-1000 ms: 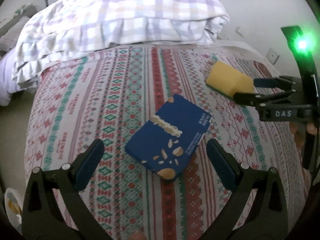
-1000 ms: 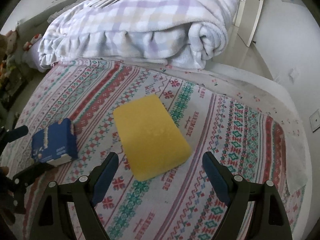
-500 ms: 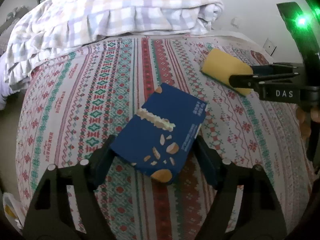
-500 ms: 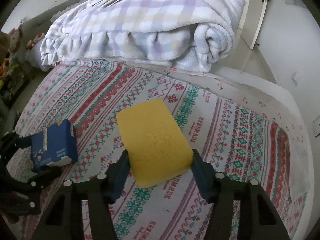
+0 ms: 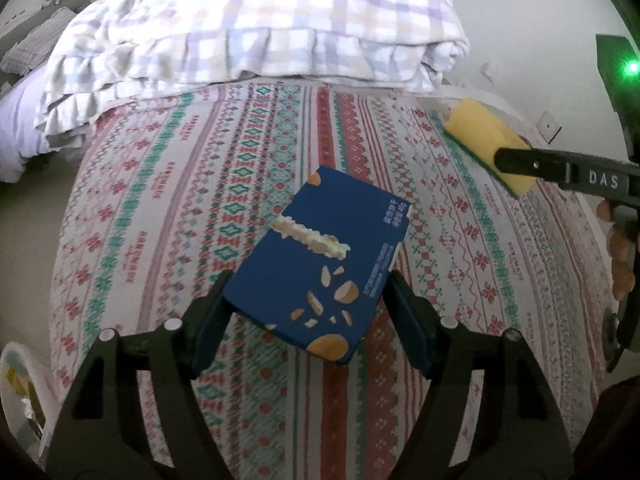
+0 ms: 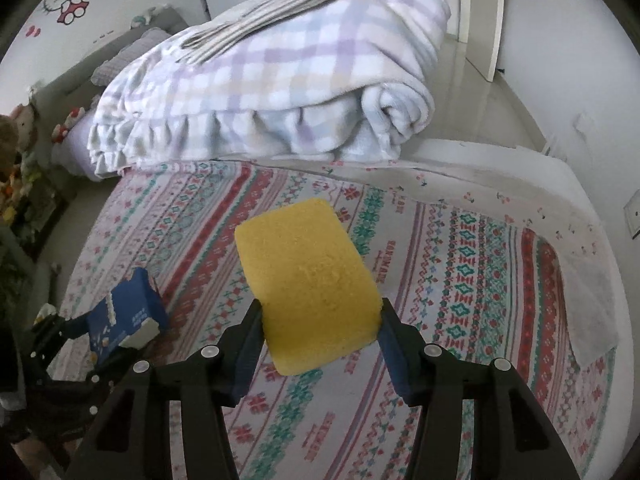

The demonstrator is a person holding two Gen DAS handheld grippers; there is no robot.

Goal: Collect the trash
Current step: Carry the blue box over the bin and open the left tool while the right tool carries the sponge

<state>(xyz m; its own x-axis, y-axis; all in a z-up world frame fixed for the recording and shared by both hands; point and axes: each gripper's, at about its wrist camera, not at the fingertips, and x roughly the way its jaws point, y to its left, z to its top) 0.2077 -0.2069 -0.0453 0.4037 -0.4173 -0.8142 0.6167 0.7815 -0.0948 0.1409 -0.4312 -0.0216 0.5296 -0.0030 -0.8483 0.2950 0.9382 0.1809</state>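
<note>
Box [image 5: 320,264], blue with snack pictures, sits tilted between the fingers of the left gripper [image 5: 306,312], whose pads press its two long sides; it is clamped. It hangs above the patterned bedspread [image 5: 168,200], seemingly just clear of it, though the fisheye makes that hard to judge. Sponge [image 6: 308,280], yellow, is squeezed between the pads of the right gripper [image 6: 320,328] and held over the same bedspread. Both sets of jaws have just been closing, each with its thing between them. In the left view the sponge shows at far right in the other gripper. A checked blanket [image 6: 272,80] lies folded at the bed's far end. A white bin [image 5: 16,392] peeks in at lower left.
</note>
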